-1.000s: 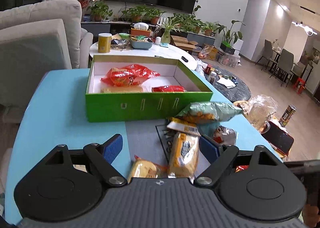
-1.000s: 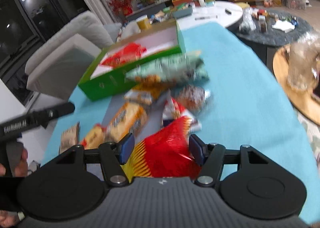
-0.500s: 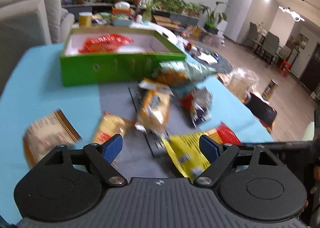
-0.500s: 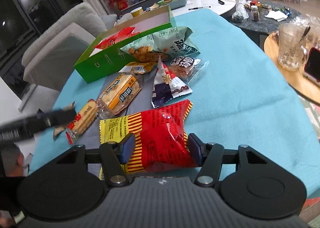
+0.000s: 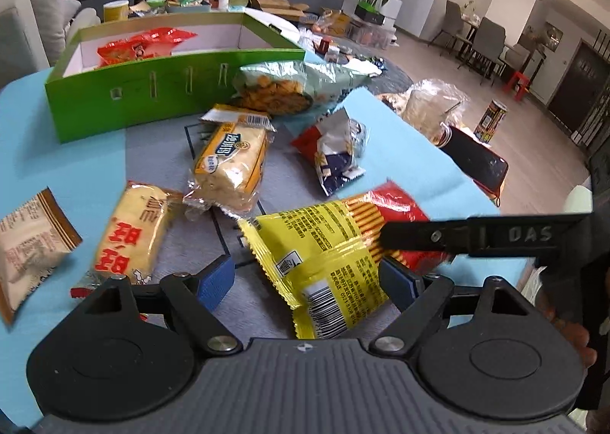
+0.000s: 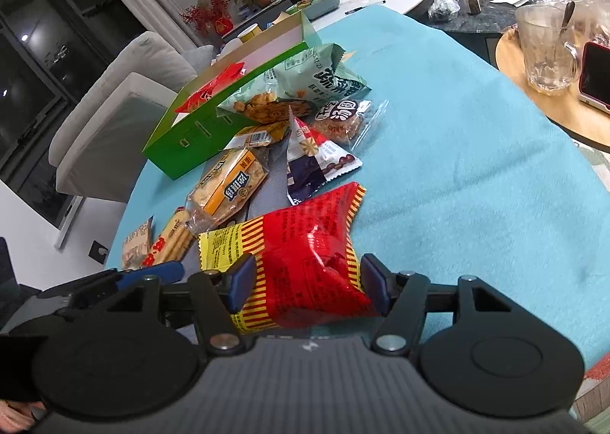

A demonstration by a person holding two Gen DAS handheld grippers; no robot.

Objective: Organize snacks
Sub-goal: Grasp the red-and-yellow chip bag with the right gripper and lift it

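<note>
Readable at right of the left wrist view: raised letters "DAS" on a black claw arm [image 5: 533,234]. Barcode with small, unreadable digits on the yellow-and-red packet [image 5: 328,262] at lower centre. Large red Chinese characters on the yellow wafer pack [image 5: 131,232] at lower left. Chinese print, too small to read, on the green chip bag [image 6: 324,79] in the right wrist view.

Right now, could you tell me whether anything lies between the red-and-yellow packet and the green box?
Yes. The cracker pack, the blue-and-white sachet and the pale green bag lie between the red-and-yellow packet and the green box.
</note>
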